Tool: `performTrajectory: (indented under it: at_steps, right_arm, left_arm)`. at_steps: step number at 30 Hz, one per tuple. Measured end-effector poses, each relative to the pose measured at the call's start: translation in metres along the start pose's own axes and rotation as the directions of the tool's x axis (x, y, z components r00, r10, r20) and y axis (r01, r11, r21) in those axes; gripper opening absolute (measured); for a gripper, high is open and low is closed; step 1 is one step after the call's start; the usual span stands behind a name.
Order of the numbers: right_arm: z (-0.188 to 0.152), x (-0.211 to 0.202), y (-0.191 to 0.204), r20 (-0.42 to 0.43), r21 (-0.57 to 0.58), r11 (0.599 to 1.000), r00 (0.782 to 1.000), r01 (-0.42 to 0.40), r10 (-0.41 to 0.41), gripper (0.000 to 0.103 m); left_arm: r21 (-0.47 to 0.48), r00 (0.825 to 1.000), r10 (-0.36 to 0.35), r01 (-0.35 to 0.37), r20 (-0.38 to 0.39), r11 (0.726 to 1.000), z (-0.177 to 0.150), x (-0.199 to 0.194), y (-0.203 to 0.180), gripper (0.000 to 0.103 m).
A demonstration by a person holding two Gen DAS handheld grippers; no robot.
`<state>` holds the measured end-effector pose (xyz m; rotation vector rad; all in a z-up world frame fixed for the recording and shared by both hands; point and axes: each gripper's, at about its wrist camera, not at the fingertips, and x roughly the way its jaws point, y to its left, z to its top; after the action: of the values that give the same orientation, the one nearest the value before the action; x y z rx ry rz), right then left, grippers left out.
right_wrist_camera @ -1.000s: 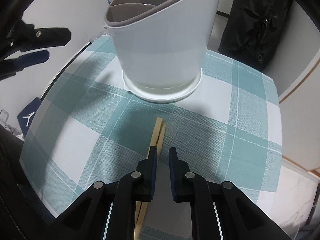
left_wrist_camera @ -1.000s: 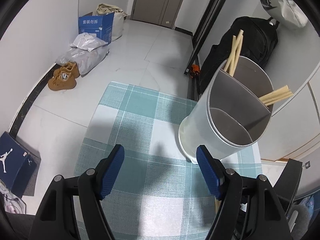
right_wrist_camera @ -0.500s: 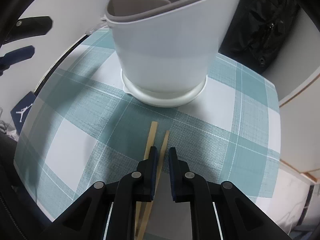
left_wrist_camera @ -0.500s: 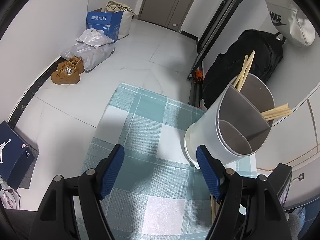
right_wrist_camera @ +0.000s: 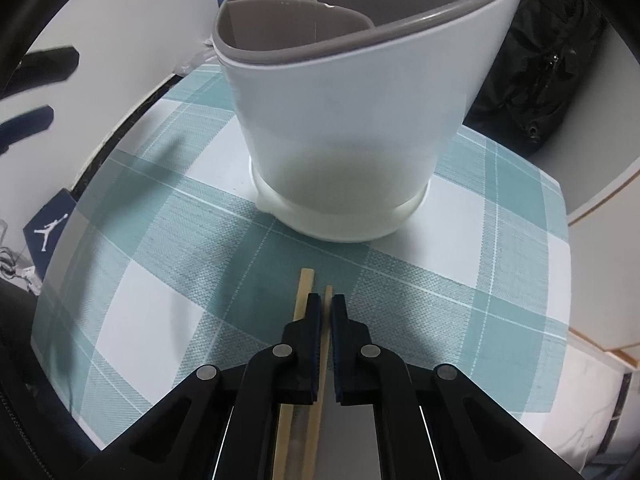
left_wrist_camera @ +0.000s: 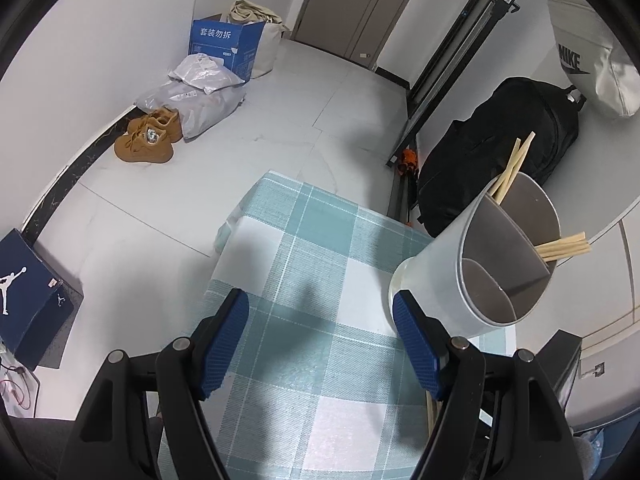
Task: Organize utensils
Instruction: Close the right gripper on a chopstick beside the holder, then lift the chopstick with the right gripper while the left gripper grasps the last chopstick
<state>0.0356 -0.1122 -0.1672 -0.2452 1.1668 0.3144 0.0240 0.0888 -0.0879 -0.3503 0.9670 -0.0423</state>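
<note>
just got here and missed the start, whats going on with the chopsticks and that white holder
A person with a gripper in each hand is tidying chopsticks into the white holder on the checked cloth. The right gripper has shut on one chopstick lying in front of the holder; a second chopstick lies beside it. The left gripper hangs open and empty. Several chopsticks already stand in the holder.

chopsticks (right_wrist_camera: 298, 420) lower ends hidden under tongs, holder (right_wrist_camera: 360, 92) top cut off
</note>
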Motion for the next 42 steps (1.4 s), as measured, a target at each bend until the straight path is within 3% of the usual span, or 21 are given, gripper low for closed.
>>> performTrajectory:
  at_steps: [6, 12, 19, 26, 31, 35, 42]
  right_arm:
    - [-0.003, -0.023, -0.017, 0.079, 0.070, 0.997, 0.996, -0.046, 0.041, 0.004]
    - [-0.013, -0.062, -0.051, 0.203, 0.185, 0.970, 0.972, -0.157, 0.118, 0.003]
    - [-0.026, -0.084, -0.092, 0.305, 0.327, 0.897, 0.932, -0.297, 0.198, 0.003]
    - [-0.045, -0.073, -0.126, 0.351, 0.441, 0.805, 0.902, -0.397, 0.253, 0.003]
    - [-0.056, -0.074, -0.141, 0.362, 0.492, 0.771, 0.900, -0.405, 0.241, 0.003]
    - [-0.064, -0.077, -0.148, 0.370, 0.524, 0.748, 0.900, -0.407, 0.230, 0.003]
    - [-0.076, -0.097, -0.162, 0.444, 0.530, 0.714, 0.867, -0.457, 0.225, 0.003]
  left_arm:
    - [0.036, 1.000, 0.009, -0.009, -0.002, 0.999, -0.005, 0.000, -0.006, 0.070]
    - [0.111, 1.000, 0.002, 0.000, -0.014, 0.994, -0.013, 0.000, -0.019, 0.070]
    - [0.180, 0.997, -0.009, 0.023, -0.080, 0.983, -0.031, 0.008, -0.033, 0.070]
    - [0.217, 0.985, 0.022, 0.016, -0.171, 0.976, -0.050, 0.025, -0.044, 0.070]
    - [0.244, 0.973, 0.045, 0.011, -0.225, 0.970, -0.062, 0.035, -0.053, 0.070]
    - [0.237, 0.965, 0.016, 0.048, -0.262, 0.970, -0.067, 0.040, -0.061, 0.070]
    - [0.261, 0.957, 0.048, 0.030, -0.288, 0.965, -0.074, 0.056, -0.078, 0.070]
